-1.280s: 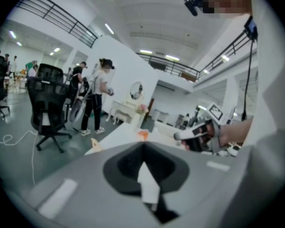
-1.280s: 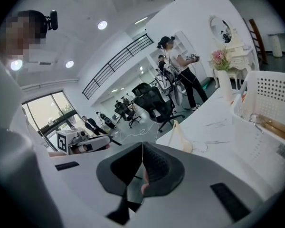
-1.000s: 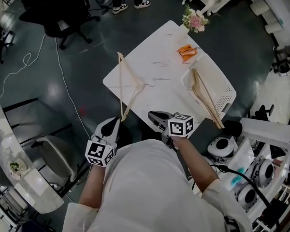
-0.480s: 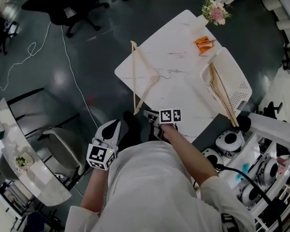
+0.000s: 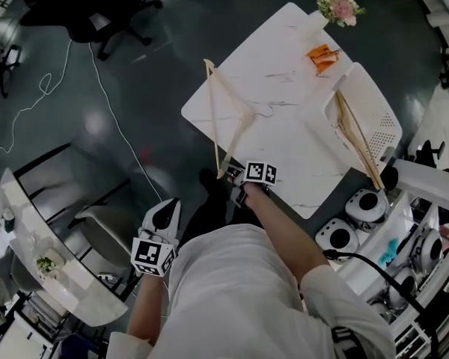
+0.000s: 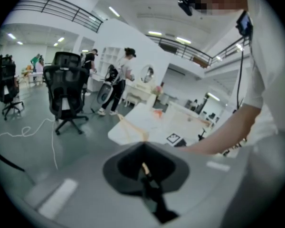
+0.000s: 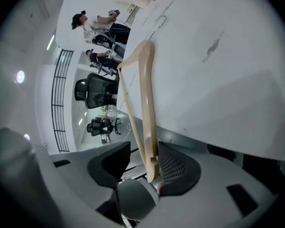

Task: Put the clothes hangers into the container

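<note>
Our right gripper (image 7: 145, 163) has just been opening its jaws. They now stand released, with the low end of the wooden hanger (image 7: 147, 103) between them, overhanging the desk's (image 5: 284, 88) left edge. Our left gripper (image 6: 145, 167) hangs off the desk, jaws clenched on nothing. The white container (image 5: 379, 114) sits at the right edge, holding other hangers (image 5: 355, 135).

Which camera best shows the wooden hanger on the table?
Head view: the whole hanger, overhanging the table's edge. Right gripper view shows it close but foreshortened; left gripper view, a distant sliver.
</note>
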Demonstrator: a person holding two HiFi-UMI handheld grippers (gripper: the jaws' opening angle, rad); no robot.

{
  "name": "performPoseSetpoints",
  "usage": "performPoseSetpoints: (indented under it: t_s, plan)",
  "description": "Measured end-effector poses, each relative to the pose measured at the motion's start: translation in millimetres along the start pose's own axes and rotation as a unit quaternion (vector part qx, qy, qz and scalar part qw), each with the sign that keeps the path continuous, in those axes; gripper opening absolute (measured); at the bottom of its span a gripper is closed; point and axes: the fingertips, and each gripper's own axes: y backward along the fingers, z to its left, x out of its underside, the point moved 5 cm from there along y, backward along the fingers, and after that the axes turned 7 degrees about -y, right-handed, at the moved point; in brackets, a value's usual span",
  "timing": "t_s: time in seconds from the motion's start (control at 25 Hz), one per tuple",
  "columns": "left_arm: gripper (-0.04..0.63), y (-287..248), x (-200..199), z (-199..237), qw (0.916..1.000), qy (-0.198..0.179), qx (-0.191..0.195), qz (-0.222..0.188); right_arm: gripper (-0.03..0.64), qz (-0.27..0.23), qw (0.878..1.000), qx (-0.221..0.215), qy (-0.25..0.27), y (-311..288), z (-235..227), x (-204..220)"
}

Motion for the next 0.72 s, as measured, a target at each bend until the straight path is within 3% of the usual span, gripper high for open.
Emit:
performPoseSetpoints:
  t_s: [0.2,0.28,0.4,0.72]
  plan:
    - [0.000,4,10,10,0.9999,-0.001,0.005,0.015,0.151,-0.025,0.998,-0.043,-0.031,-16,-11,-4]
    - [0.000,4,13,14,0.9998,0.002,0.005,0.018,0.086,-0.035,0.996,-0.069,-0.034,-18,-10,-6]
    - [0.001,4,16,17,0.9997,0.003,0.007,0.021,0.070,-0.033,0.995,-0.096,-0.016,-17,-3,-4]
    - [0.001,-3,-1,18,0.9997,-0.006,0.022,0.006,0.051,-0.079,0.978,-0.190,-0.033,24,33,-15]
